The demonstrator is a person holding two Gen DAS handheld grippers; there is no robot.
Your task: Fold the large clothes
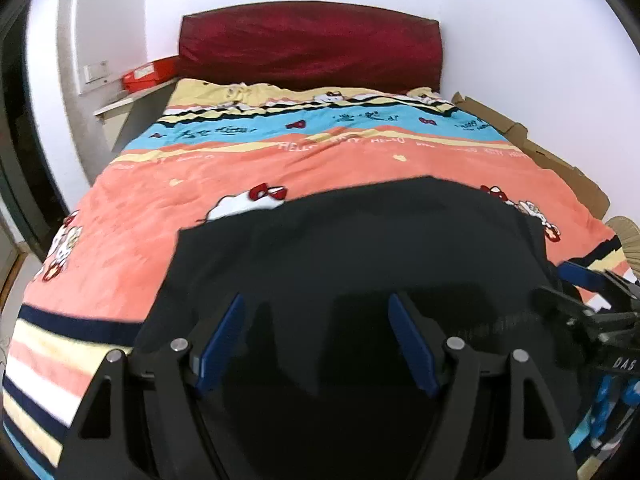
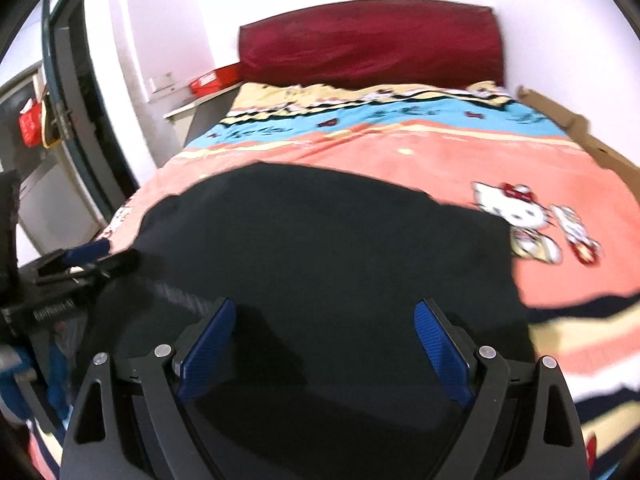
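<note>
Black garment [image 1: 360,248] lies spread flat on the bed [image 1: 132,216], near end, on top of the cartoon blanket [image 1: 340,160]. Far edge sits about mid-bed; near part runs under both tools. Probably laid out flat like this so the edges are reachable for a fold.

Left tool [image 1: 316,340]: fingers spread wide, nothing between them, blue pads [image 1: 222,344] hang over the near left part of the cloth. Can't tell if the tips touch the fabric.

Right tool [image 2: 324,348]: also spread, empty, over the near right part of the cloth. Same doubt on contact.

Pose: both point forward along the bed toward the red headboard [image 1: 312,44], tilted slightly down, side by side. Each shows at the edge of the other's view, so they're close together, roughly level.

My read: pre-grasp, both lining up on the near hem to pinch and carry it toward the far edge. Fold not started. The cloth is dark with little contrast, so the hem line is hard to pick out.

Cardboard [image 1: 560,152] along the right side of the bed, red box [image 1: 148,74] on the shelf far left.
</note>
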